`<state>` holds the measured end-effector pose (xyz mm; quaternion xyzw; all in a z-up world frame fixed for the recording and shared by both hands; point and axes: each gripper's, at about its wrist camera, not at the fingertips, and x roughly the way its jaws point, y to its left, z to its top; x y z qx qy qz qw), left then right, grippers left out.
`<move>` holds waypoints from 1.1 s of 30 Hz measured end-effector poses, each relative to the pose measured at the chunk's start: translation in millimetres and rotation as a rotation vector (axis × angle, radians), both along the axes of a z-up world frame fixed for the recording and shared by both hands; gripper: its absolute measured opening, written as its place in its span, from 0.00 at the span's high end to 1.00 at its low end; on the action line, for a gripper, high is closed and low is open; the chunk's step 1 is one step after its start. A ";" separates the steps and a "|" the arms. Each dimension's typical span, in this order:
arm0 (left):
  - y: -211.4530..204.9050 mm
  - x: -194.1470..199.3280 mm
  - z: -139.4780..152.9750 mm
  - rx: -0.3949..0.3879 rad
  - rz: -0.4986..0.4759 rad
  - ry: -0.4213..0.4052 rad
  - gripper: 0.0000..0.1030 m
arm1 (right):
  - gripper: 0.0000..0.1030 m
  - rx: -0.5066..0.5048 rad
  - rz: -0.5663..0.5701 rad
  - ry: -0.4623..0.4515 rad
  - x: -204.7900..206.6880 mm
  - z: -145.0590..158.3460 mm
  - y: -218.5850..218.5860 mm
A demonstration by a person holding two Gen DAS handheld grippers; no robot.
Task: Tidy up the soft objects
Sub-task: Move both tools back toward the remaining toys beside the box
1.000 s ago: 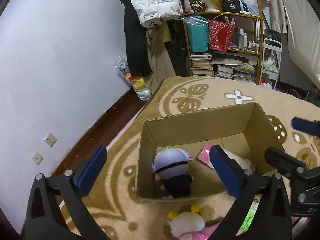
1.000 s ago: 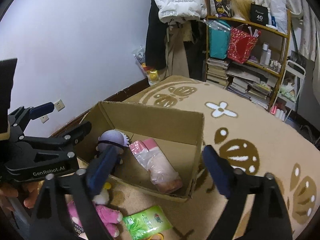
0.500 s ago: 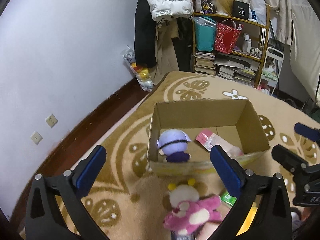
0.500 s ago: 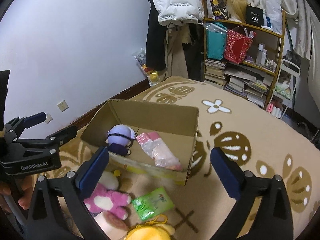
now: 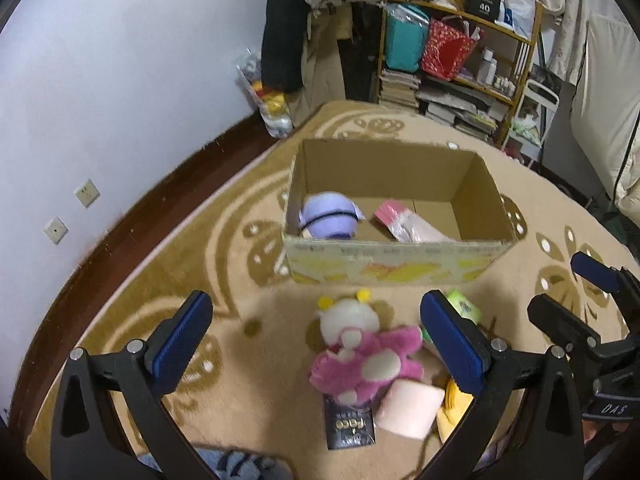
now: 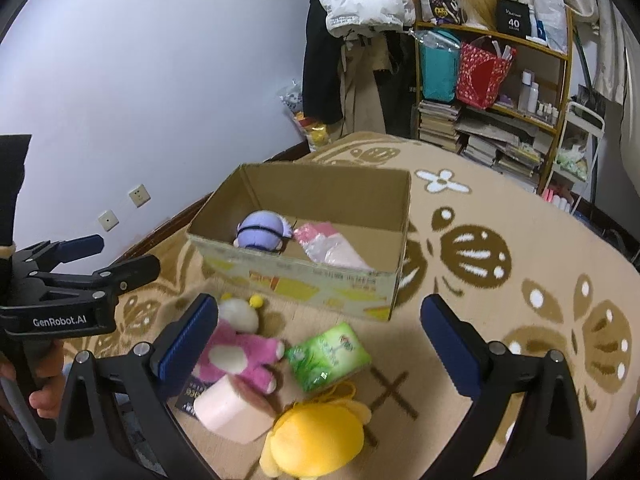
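Note:
An open cardboard box [image 5: 392, 268] [image 6: 304, 280] sits on the rug, holding a purple-haired plush doll [image 5: 329, 220] [image 6: 262, 229] and a pink wrapped pack [image 5: 408, 227] [image 6: 330, 246]. In front of it lie a pink-and-white plush bear [image 5: 366, 354] [image 6: 236, 348], a green tissue pack [image 6: 328, 354] [image 5: 464, 306], a pale pink block [image 5: 408, 410] [image 6: 228, 406] and a yellow plush [image 6: 316, 440]. My left gripper [image 5: 316, 344] is open and empty above the bear. My right gripper [image 6: 316, 344] is open and empty above the green pack.
A dark booklet [image 5: 350, 426] lies under the bear. A patterned beige rug [image 6: 500, 280] covers the floor. A white wall with sockets [image 5: 86, 192] runs along the left. A cluttered shelf [image 6: 492, 92] and hanging coats [image 6: 360, 40] stand at the back.
Both grippers have pulled back and away from the box. The box looks smaller now, and the toys on the rug in front of it have come into view.

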<state>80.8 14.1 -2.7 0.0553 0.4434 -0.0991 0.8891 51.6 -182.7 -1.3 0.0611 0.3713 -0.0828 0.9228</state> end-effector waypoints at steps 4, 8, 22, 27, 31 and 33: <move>-5.4 -4.7 -10.3 0.023 -0.008 0.026 0.00 | 0.00 0.007 -0.016 0.029 -6.4 -10.3 3.6; -12.2 -7.1 -22.6 0.048 -0.028 0.073 0.00 | 0.00 0.028 -0.040 0.059 -11.4 -21.2 3.0; -16.9 4.2 -53.4 0.030 -0.037 0.226 0.00 | 0.00 0.105 -0.129 0.167 -16.2 -53.8 -8.9; -18.2 7.9 -64.0 0.048 -0.028 0.246 0.00 | 0.00 0.138 -0.149 0.198 -12.7 -68.0 -11.4; -18.8 13.8 -73.3 0.042 -0.021 0.275 0.00 | 0.00 0.167 -0.162 0.224 -9.7 -79.4 -15.4; -17.0 17.4 -76.0 0.051 0.003 0.269 0.00 | 0.00 0.179 -0.169 0.236 -8.6 -85.5 -17.3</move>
